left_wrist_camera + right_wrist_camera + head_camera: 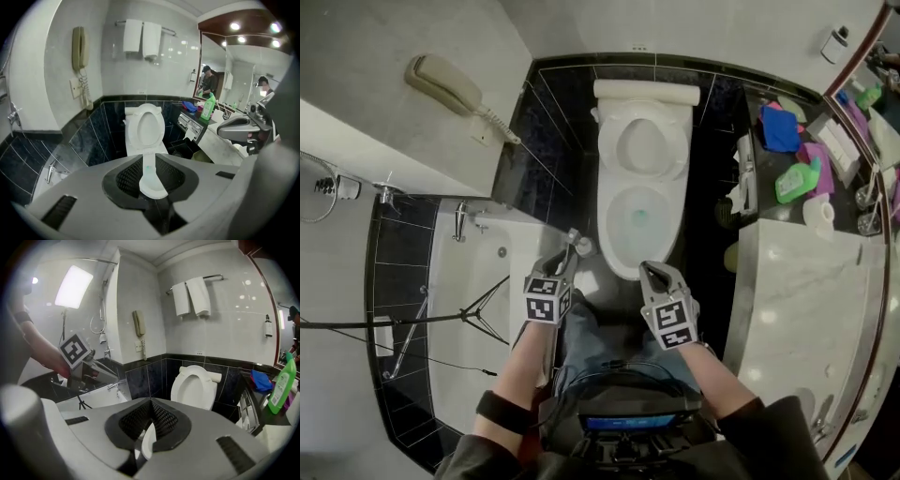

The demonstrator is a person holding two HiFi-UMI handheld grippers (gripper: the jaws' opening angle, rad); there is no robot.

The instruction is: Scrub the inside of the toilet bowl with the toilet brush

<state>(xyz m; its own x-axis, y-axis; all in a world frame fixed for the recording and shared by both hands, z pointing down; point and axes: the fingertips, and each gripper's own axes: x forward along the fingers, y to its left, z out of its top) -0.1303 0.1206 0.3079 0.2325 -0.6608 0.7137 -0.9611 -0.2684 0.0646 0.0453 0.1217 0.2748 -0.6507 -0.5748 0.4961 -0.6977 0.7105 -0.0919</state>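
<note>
Open toilet bowl [609, 225] lying at centre of head view, seat and lid [642, 145] standing raised against tank, bluish water showing at bottom. By bowl's left front, left gripper [148, 159] hanging over floor – fingers standing slightly apart, nothing between them, bowl showing through gap. By bowl's right front, right gripper [150, 404] hanging – fingers seeming to be meeting at tips, gripping nothing. Just past left gripper, small metal-and-white item [578, 244] sitting beside bowl, possibly toilet brush, too small to tell. At right, green bottle [797, 180] standing on counter [806, 300].
</note>
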